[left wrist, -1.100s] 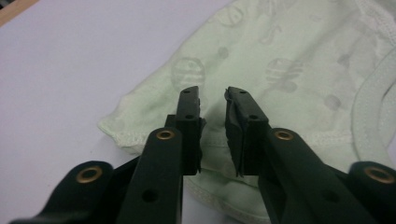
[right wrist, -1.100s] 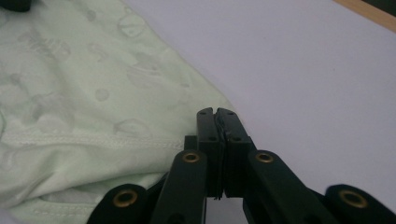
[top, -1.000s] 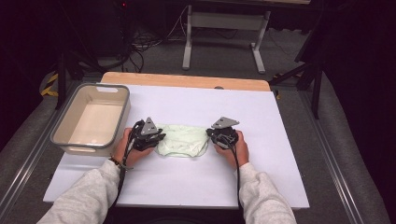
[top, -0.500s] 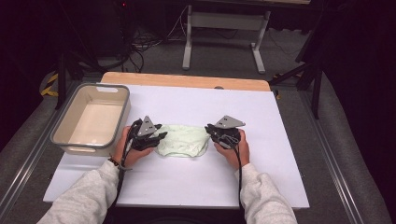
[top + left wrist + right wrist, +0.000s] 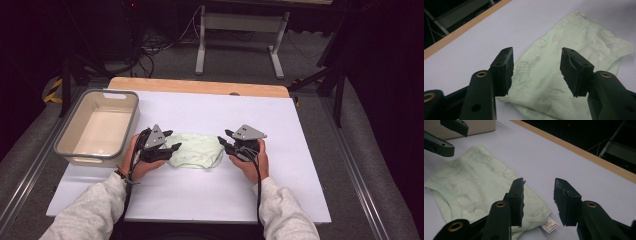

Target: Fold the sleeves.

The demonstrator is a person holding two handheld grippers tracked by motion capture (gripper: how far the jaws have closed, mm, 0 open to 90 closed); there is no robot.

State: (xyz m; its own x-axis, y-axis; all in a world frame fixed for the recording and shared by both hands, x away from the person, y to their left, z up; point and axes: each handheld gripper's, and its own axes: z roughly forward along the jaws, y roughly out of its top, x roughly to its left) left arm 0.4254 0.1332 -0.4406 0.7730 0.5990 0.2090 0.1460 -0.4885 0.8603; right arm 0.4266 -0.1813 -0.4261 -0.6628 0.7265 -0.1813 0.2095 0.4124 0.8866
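While both grippers' fingers (image 5: pixel 576 72) have just been opening off it, the cloth (image 5: pixel 196 150) looks soft, probably light; grip hems.

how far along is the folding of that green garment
Done: the pale green garment lies folded into a compact bundle on the white table. In hand: the left gripper and right gripper have just been opening, jaws apart with nothing pinched. Left: probably moving it into the beige bin, which holds nothing yet.
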